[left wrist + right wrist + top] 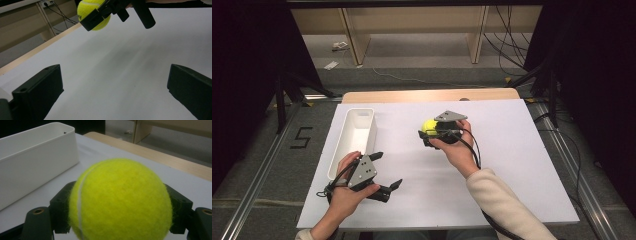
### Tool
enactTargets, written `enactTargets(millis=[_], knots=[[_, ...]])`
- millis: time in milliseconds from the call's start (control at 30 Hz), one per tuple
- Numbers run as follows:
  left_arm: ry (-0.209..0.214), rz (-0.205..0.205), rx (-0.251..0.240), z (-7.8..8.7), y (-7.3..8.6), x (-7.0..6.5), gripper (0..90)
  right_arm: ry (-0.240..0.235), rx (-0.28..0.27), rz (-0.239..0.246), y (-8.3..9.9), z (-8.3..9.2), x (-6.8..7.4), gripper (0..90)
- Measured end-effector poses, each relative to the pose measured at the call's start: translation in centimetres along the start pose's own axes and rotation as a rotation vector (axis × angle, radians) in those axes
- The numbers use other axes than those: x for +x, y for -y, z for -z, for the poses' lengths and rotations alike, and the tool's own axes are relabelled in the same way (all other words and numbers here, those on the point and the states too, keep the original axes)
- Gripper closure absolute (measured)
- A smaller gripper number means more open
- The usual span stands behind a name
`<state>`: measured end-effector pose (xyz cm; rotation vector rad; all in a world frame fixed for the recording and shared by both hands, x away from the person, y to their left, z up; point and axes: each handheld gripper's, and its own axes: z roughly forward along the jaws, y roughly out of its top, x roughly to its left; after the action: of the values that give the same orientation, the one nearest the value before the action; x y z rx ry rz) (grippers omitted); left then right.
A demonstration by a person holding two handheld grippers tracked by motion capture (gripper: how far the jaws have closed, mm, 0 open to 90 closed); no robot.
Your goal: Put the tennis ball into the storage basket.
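- Right gripper (432, 134): both black jaws are closed against opposite sides of the tennis ball (120, 200), one pad on each flank at roughly its widest line. In the left gripper view the ball (93, 13) hangs clear of the table surface, held aloft in those jaws.
- Left gripper (388, 172): jaws spread wide with nothing between them; it is held near the front left of the sheet, just beside the near end of the tray.
- Handling, ball: judged light, with a springy shell that gives slightly under pressure. The felt nap offers good friction, so slip is unlikely at moderate force. It is not fragile.
- Grip point: hold across the full diameter, as now. A hold above or below that line would tend to squeeze the ball out of the pads.
- Release caution: a round ball will roll and bounce on a flat surface; lower it into a walled container before opening.
- White tray (353, 135): long, narrow, open-topped, empty as far as visible, lying to the left of the ball and well apart from it.
- White sheet (512, 165): smooth, flat, matte, covering most of the wooden table (412, 95).
- Room: grey floor with a marked "5" (301, 137), pale wooden furniture legs (353, 37) beyond, loose cables (512, 50) at the right, dark surroundings.
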<state>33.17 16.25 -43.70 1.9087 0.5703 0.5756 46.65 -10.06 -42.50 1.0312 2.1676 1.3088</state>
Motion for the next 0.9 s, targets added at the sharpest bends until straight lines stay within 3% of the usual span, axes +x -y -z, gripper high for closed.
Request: enactTargets(millis=[900], knots=[[0.002, -0.006, 0.003, -0.1, 0.0, -0.1, 0.0, -0.038, -0.01, 0.02, -0.2, -0.1, 1.6, 26.0]])
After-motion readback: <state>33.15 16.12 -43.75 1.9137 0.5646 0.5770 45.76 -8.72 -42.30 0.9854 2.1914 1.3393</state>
